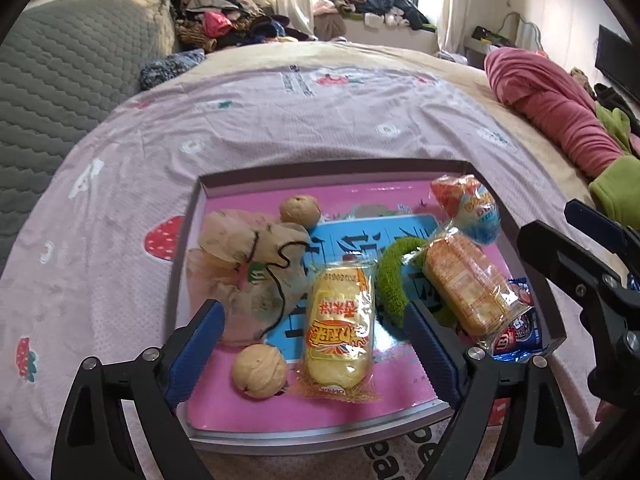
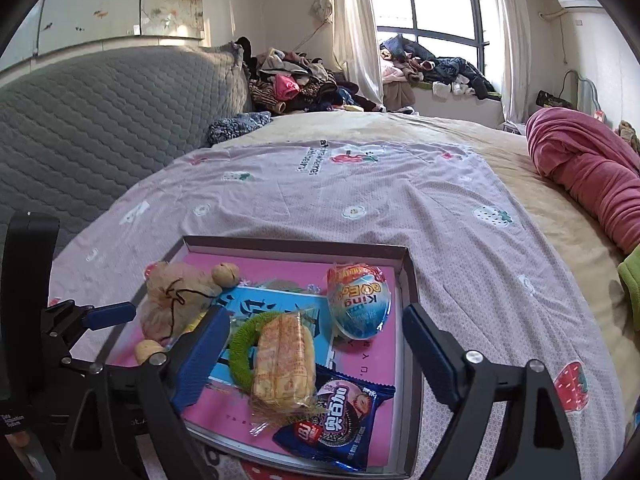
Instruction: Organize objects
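A shallow tray point(image 1: 188, 240) with a pink bottom lies on the bedspread. It holds a yellow cake packet point(image 1: 340, 328), two walnuts point(image 1: 260, 376) point(image 1: 300, 210), a cloth pouch point(image 1: 252, 264), a green ring point(image 1: 394, 276), an orange wafer packet point(image 1: 468, 292), an egg-shaped toy packet point(image 2: 358, 304) and a blue cookie packet point(image 2: 336, 428). My left gripper point(image 1: 314, 312) hovers open over the yellow packet, its pads clear of it. My right gripper point(image 2: 316, 316) hovers open over the wafer packet point(image 2: 282, 364) and the ring, gripping nothing.
A pink strawberry-print bedspread point(image 2: 360, 208) covers the bed. A grey quilted headboard point(image 2: 100, 120) stands at the left. A rolled pink blanket point(image 2: 592, 172) and green cloth point(image 1: 616, 192) lie at the right. Piled clothes point(image 2: 296, 84) sit by the window.
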